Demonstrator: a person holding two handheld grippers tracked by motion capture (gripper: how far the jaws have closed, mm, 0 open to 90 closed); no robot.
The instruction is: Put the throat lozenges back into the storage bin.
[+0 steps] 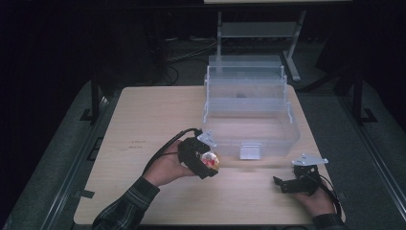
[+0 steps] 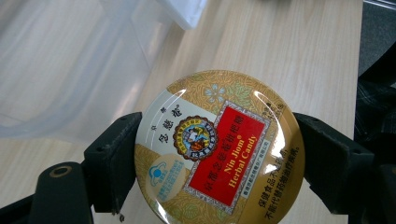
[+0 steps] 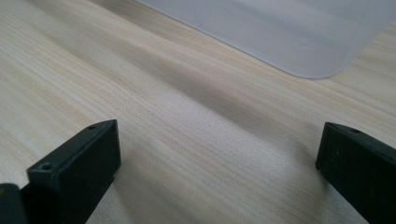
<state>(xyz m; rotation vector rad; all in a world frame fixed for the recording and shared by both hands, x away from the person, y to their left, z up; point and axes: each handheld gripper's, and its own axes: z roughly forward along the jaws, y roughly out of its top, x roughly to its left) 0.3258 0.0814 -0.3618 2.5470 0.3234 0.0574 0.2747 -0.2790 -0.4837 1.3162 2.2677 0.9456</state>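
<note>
Candy tin [image 2: 219,147] clamped in raised left gripper [image 1: 209,160], right gripper [image 1: 282,184] low, agape.

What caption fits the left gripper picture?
Left gripper clamps a round Nin Jiom Herbal Candy tin above the wooden table.

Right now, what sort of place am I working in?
Probably a lab or recording workspace, not a home: a bare wooden table under a bright light, dark surroundings, a metal stand and loose cables on the floor behind.
</note>
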